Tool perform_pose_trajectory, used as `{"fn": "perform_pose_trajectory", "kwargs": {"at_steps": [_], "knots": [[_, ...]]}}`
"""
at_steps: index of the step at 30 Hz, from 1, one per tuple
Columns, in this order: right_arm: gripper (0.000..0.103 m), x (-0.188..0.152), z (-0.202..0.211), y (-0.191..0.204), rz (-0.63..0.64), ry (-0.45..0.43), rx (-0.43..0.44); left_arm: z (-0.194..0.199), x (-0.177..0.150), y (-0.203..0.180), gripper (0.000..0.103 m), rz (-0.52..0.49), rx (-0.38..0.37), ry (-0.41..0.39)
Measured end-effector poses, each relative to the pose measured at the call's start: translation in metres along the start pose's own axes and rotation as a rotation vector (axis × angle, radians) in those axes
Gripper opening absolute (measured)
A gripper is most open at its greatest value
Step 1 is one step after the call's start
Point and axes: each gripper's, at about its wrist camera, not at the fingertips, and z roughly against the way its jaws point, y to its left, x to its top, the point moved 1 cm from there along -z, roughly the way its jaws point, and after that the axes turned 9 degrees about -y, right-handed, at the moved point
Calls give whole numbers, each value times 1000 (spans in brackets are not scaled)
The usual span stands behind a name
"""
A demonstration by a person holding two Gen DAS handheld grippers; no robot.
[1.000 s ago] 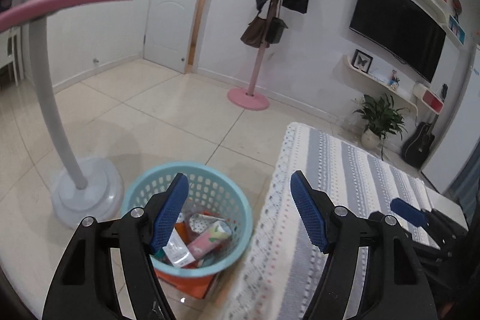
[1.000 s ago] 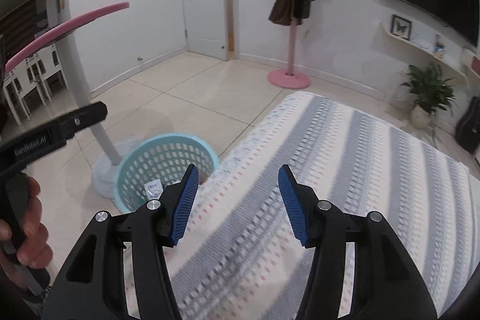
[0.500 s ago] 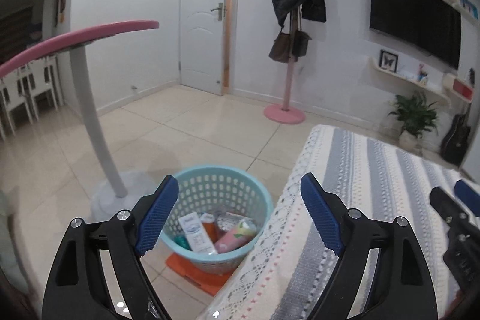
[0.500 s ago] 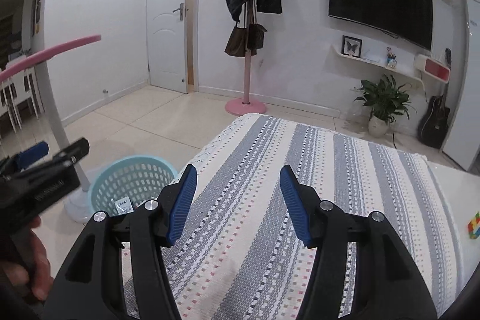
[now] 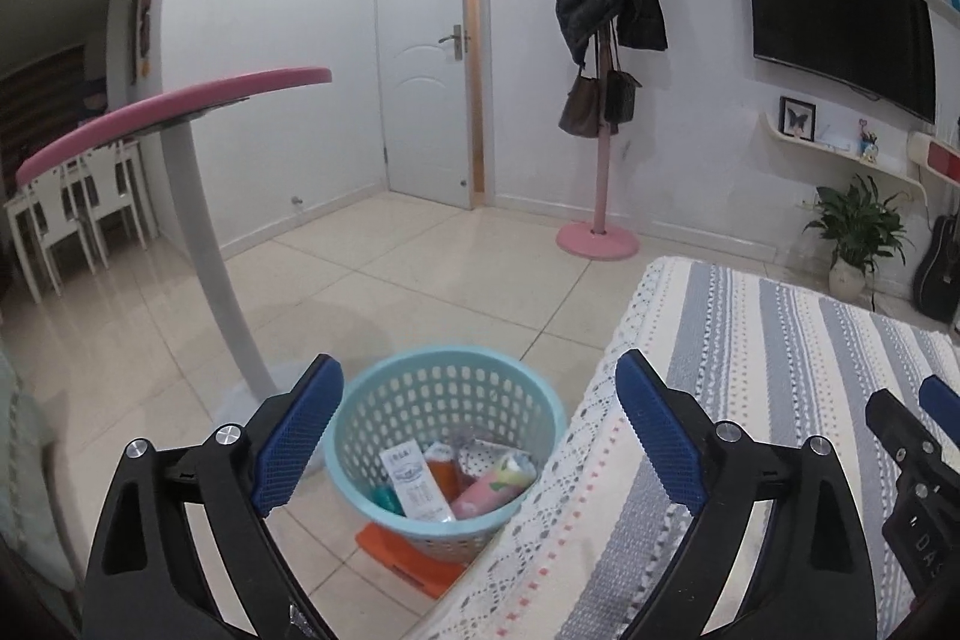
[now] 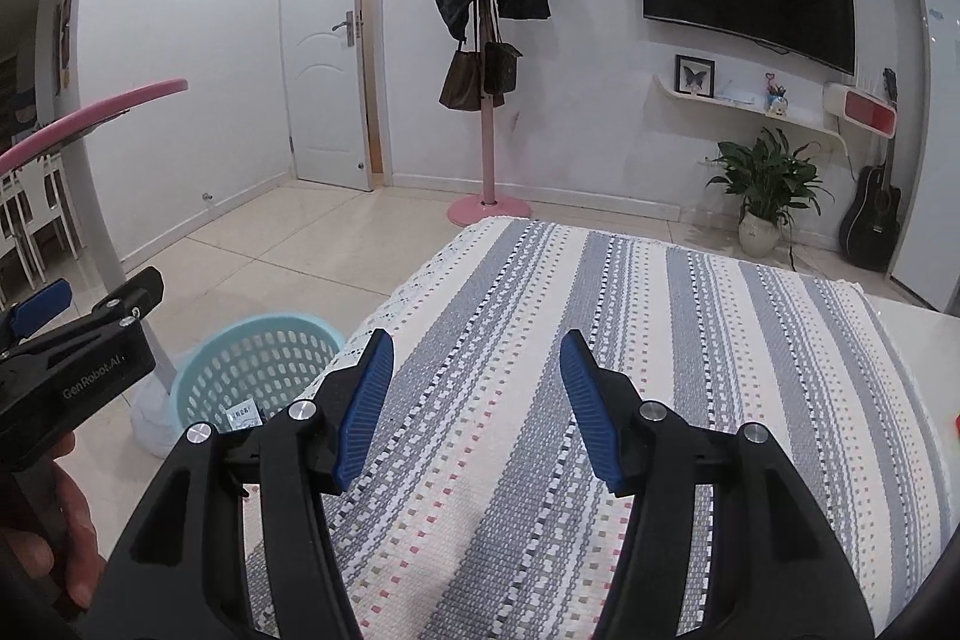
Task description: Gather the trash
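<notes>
While both sets of jaws are standing wide and holding nothing, the left gripper (image 5: pixel 477 427) is hovering above a pale-blue perforated basket (image 5: pixel 447 394) sitting on the floor beside the striped worktop (image 6: pixel 630 370), with wrappers (image 5: pixel 417 484) lying inside; the right gripper (image 6: pixel 477 403) is hanging over the cloth.

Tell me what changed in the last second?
Both grippers, left and right, tilted up from the floor toward the far wall, so more of the room shows. Nothing was grabbed or released. Both stayed open and empty; the trash stayed in the blue basket.
</notes>
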Motion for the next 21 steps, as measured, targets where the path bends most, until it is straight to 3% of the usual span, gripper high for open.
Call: {"fn": "perform_pose_trajectory", "kwargs": {"at_steps": [21], "knots": [[54, -5, -3, 9, 16, 11, 12, 6, 0, -1, 93, 30, -27, -7]]}}
